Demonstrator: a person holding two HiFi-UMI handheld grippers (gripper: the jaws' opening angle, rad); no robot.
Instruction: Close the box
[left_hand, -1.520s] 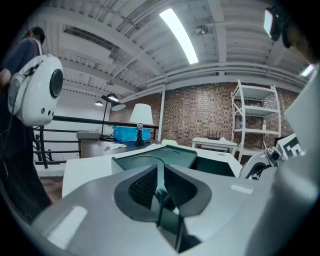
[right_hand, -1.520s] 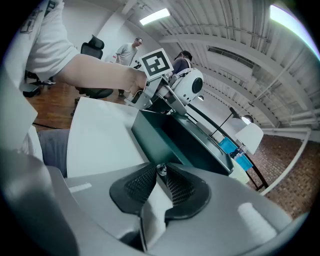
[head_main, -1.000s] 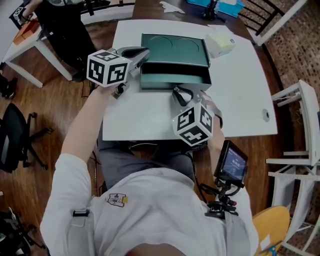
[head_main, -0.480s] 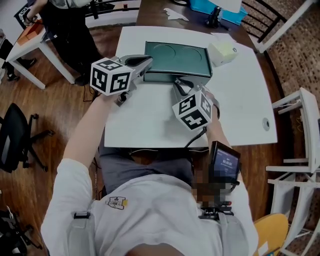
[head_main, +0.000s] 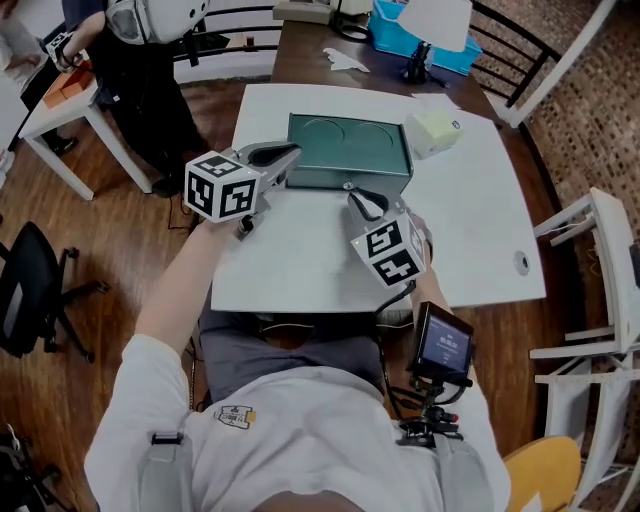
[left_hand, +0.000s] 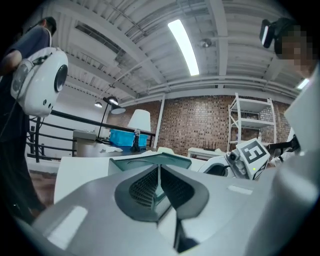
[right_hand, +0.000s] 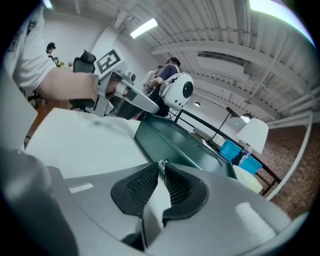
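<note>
A flat dark green box (head_main: 348, 152) lies on the white table (head_main: 300, 250) with its lid down; two round shapes are pressed into the top. It shows too in the left gripper view as the green box (left_hand: 150, 162) and in the right gripper view as the green box (right_hand: 175, 142). My left gripper (head_main: 290, 153) is shut, its tip at the box's near left corner. My right gripper (head_main: 352, 189) is shut, its tip at the middle of the box's near edge. Nothing shows between either pair of jaws.
A pale yellow block (head_main: 434, 130) sits at the box's far right corner. A blue tray (head_main: 425, 30) and a white lamp (head_main: 432, 20) stand on the brown table beyond. A person (head_main: 150, 60) stands at far left; white chairs (head_main: 600, 270) are at right.
The box's lid, raised a second ago with a dark gap below it, now lies flat. Both grippers have moved further from me towards the box's near edge.
</note>
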